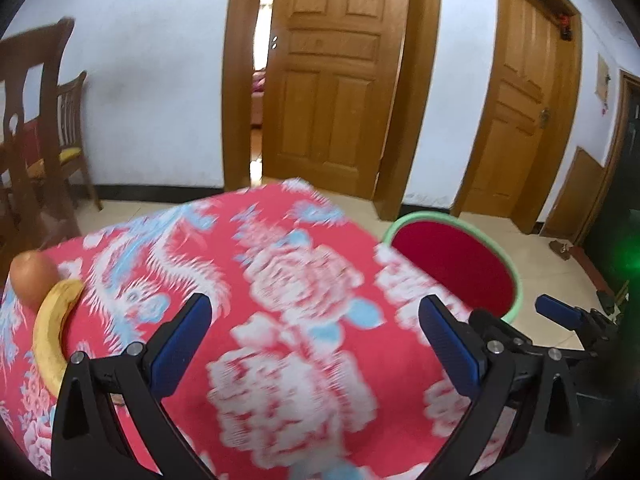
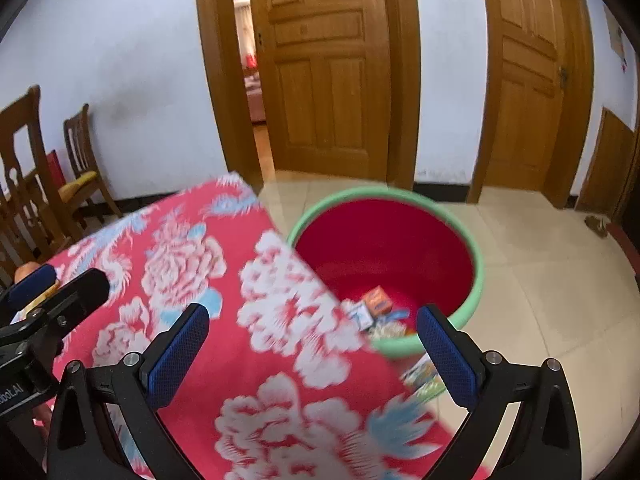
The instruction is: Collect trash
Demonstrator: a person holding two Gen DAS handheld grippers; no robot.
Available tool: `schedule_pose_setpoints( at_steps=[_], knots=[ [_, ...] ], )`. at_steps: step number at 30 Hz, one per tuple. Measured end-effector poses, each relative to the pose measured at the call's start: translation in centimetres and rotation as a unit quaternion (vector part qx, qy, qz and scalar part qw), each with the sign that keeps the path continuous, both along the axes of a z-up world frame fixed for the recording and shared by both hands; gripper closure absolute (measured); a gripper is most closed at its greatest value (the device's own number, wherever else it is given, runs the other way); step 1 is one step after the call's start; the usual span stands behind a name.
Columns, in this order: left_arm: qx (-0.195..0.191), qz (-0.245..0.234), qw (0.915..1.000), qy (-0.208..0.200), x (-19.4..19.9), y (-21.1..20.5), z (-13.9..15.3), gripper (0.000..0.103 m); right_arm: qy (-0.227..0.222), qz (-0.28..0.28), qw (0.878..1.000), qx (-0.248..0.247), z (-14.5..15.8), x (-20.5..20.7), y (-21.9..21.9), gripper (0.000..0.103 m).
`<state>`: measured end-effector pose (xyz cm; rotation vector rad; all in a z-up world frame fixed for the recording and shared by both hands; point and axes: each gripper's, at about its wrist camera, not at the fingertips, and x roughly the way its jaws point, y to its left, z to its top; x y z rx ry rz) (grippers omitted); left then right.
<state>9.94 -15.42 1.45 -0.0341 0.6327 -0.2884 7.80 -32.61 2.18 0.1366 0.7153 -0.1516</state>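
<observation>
Now both grippers, left and right, hover with jaws released and empty; trash lies in the bin beyond the tabletop edge.

Left tongs and right tongs gape wide, both empty.

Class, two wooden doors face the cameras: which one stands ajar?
The left wooden door stands ajar, showing a lit room through the gap beside its frame; the right wooden door sits closed in its frame.
</observation>
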Motion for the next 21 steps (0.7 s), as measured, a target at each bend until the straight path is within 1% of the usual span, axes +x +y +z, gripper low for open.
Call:
schedule_pose_setpoints(
  at_steps=[2, 4, 7, 8, 10, 12, 16, 21],
  knots=[
    [0.004, 0.002, 1.0000, 0.006, 0.2, 0.4, -1.0, 0.001, 0.010, -0.005, 1.000, 0.005, -1.1, 0.3, 0.4, 0.000],
    [0.006, 0.004, 1.0000, 0.002, 0.3, 0.8, -1.8, 0.001, 0.012, -0.010, 1.000, 0.008, -2.0, 0.5, 0.8, 0.000],
    [0.011, 0.004, 0.9999, -0.008, 0.2, 1.0, -2.8, 0.001, -0.006, -0.018, 1.000, 0.000, -2.6, 0.3, 1.2, 0.000],
    [-0.004, 0.001, 1.0000, -0.003, 0.2, 1.3, -2.9, 0.001, -0.009, -0.021, 1.000, -0.002, -2.5, 0.2, 1.2, 0.000],
    [-0.023, 0.001, 0.9997, -0.005, 0.2, 1.7, -2.7, 0.001, -0.029, -0.023, 0.999, -0.007, -2.2, -0.2, 1.3, 0.000],
    [-0.022, 0.011, 0.9996, -0.010, 0.0, 1.9, -2.5, 0.001, -0.043, -0.025, 0.999, -0.020, -1.8, -0.6, 1.7, 0.000],
    [-0.023, 0.016, 0.9996, -0.009, 0.0, 2.0, -2.5, 0.001, -0.045, -0.036, 0.997, -0.052, -1.5, -0.7, 2.4, 0.000],
    [-0.026, 0.014, 0.9995, -0.012, 0.0, 2.1, -2.4, 0.001, -0.043, -0.033, 0.997, -0.045, -1.4, -0.6, 2.2, 0.000]
  ],
)
